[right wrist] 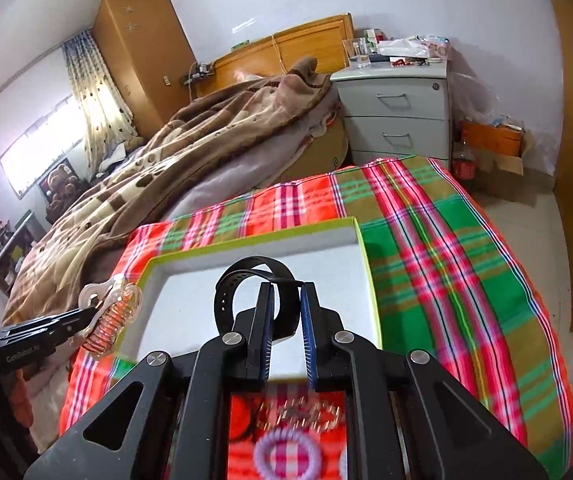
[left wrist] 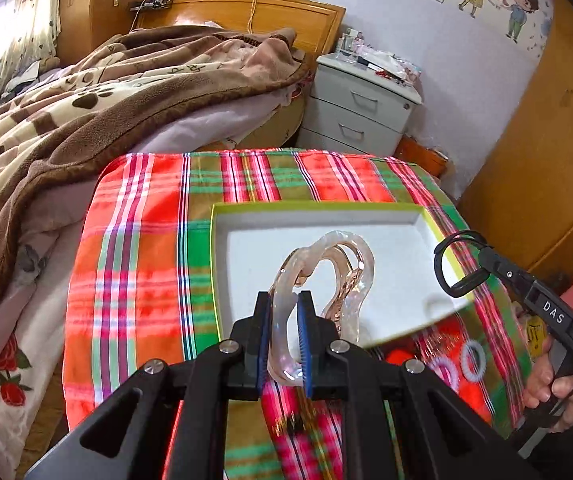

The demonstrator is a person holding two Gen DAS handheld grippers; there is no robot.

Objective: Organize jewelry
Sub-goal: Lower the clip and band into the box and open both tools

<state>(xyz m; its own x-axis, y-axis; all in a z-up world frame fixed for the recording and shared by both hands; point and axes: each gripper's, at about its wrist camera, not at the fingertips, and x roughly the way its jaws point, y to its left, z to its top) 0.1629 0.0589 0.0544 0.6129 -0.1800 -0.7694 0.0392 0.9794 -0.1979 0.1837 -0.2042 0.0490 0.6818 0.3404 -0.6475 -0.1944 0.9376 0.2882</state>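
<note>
On the left side, the left gripper (left wrist: 285, 334) is clamped on a clear pinkish hair claw clip (left wrist: 326, 268), held up over the white tray (left wrist: 246, 248) with the green rim. Over to the right, the right gripper (right wrist: 287, 330) pinches a black watch band (right wrist: 242, 280) above that same tray on the plaid cloth (right wrist: 426, 240).

**A:** what's in play right now?

**B:** clear pinkish spiral hair tie (left wrist: 326, 280), stretched into a twisted loop, held up over the tray (left wrist: 366, 220). Tray's white inside with a lime-green rim, sitting on the plaid cloth. Black watch-style band (right wrist: 246, 292) curled in a ring, also lifted over it.

**A:** anything else?

**B:** lilac coil ties (left wrist: 472, 360) lying on the cloth near the tray, blurry.
</note>
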